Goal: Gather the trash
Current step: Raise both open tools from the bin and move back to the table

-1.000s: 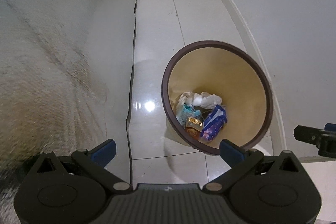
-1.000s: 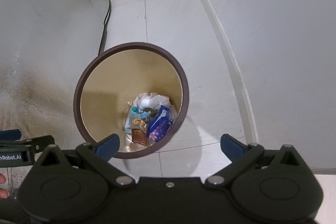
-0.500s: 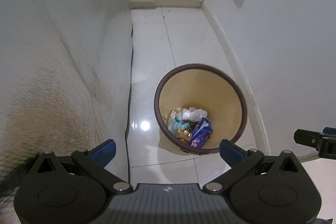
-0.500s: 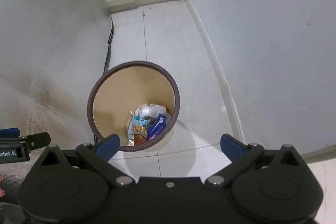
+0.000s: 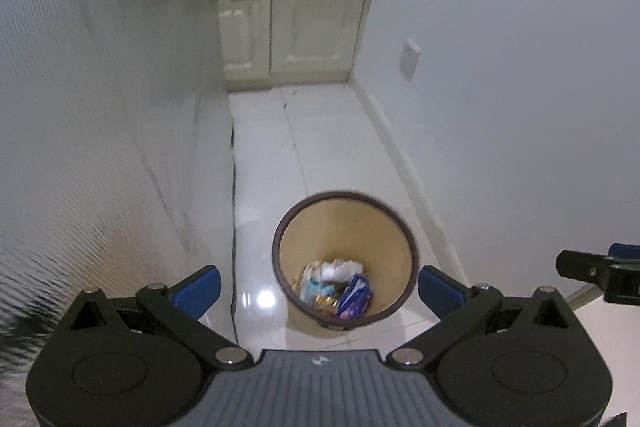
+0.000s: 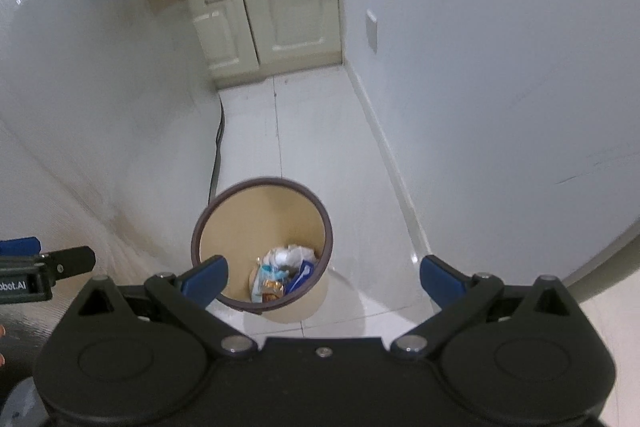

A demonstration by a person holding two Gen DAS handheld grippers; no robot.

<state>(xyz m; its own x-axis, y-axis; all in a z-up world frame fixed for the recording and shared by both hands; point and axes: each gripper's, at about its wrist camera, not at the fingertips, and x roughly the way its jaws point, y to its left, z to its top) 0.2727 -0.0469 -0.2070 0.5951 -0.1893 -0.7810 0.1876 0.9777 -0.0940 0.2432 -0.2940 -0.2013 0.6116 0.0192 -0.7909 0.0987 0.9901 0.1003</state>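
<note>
Down on the pale tiled floor, a round waste bin with a dark brown rim and tan inner wall, upright. At its bottom, trash: crumpled white paper, a blue-purple wrapper, a light blue packet, a small orange-brown pack. Same heap in the right view. Left of the bin, a tall white panel with a dark cable along its foot. Right of the bin, a white wall with skirting and a wall plate. Beyond the bin, cream cabinet doors under a wooden counter, blurred clutter above. Above the bin, well clear of it, left gripper: blue fingertips spread wide, empty. Right gripper likewise: fingertips wide apart, nothing between, left tip overlapping the bin's rim in view. Nothing between grippers and the bin mouth.
</note>
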